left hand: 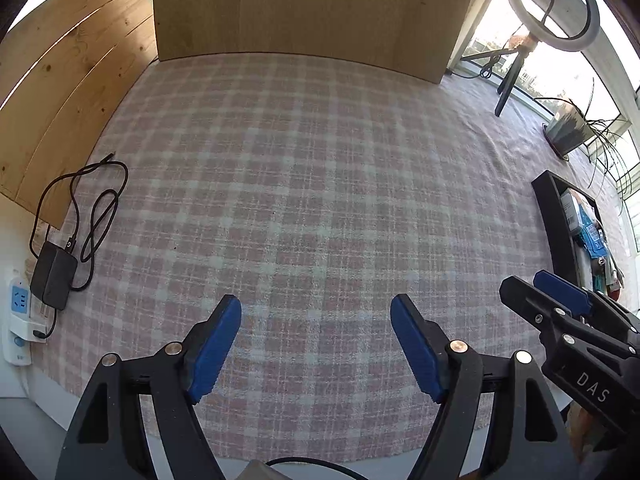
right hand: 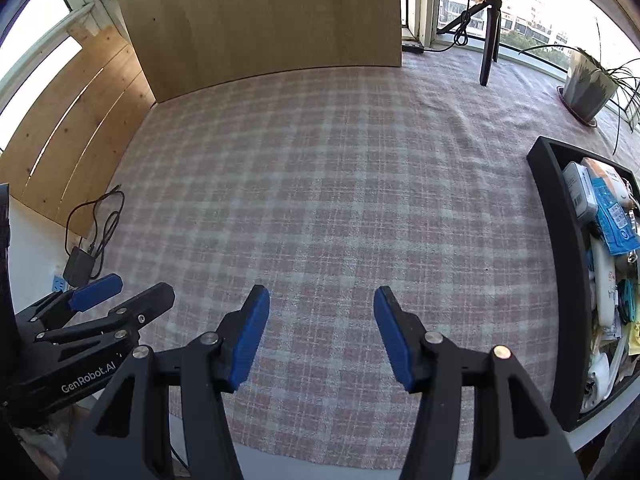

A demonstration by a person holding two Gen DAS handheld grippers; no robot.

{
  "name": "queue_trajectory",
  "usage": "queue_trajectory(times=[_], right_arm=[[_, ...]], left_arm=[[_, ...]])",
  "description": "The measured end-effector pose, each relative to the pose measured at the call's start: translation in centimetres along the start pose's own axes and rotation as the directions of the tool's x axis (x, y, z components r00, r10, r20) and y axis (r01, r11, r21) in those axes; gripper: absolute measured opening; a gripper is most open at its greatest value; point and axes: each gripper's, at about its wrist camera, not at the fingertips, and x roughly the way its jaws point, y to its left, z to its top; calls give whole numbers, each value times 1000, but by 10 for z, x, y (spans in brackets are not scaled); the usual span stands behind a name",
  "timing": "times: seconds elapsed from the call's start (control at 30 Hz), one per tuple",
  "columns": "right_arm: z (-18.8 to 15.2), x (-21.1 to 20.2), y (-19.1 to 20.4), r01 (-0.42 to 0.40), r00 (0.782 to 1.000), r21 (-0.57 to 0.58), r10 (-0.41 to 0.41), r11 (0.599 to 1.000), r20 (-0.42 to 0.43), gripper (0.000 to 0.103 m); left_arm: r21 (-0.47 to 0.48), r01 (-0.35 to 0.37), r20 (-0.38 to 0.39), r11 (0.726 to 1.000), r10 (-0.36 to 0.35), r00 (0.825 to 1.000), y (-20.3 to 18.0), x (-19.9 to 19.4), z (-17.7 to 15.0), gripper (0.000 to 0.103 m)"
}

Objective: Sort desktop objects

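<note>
A black tray (right hand: 562,248) at the right edge of the plaid tablecloth (right hand: 320,184) holds several small items: a white box, blue packets, white and yellow pieces. It also shows in the left wrist view (left hand: 556,224). My left gripper (left hand: 316,320) is open and empty, low over the cloth near the front edge. My right gripper (right hand: 322,312) is open and empty beside it, left of the tray. Each gripper shows in the other's view, the right one (left hand: 552,300) and the left one (right hand: 116,294).
A black power adapter (left hand: 54,274) with a coiled cable lies at the left edge by a white power strip (left hand: 18,312). Wooden boards (right hand: 260,20) stand at the back and left. A ring-light tripod (right hand: 490,32) and a potted plant (right hand: 588,88) stand back right.
</note>
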Motion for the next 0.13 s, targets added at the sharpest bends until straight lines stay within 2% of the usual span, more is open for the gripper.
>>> queue_trajectory(times=[0.13], right_arm=[[1,5,-1,0,1000,4,0,1000,-5,54]], left_arm=[[4,-6,18,1000,6,1000,5,0,3,76]])
